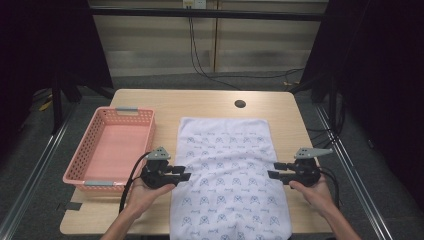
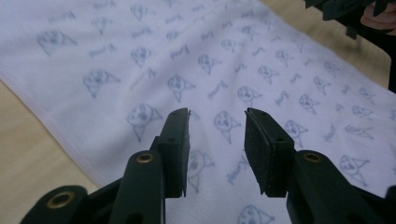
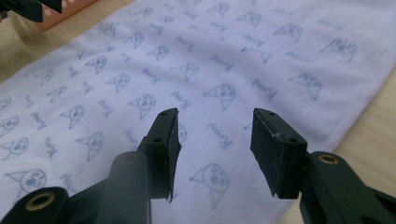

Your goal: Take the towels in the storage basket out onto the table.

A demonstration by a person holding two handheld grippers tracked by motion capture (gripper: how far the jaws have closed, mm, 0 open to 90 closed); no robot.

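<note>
High view: the printed towel [image 1: 230, 175] lies flat on the desk [image 1: 150, 102]; left gripper [image 1: 185, 175] and right gripper [image 1: 272, 170] flank its long edges, fingers [image 2: 175, 149] parted and empty, likely poised for folding.

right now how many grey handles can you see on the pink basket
2. One grey handle sits on the far short rim of the pink basket, toward the back of the table. The other grey handle sits on the near short rim, beside the left tongs.

White printed towel [image 1: 227, 175] — spread flat on the table, lengthwise — near edge overhanging.
</note>
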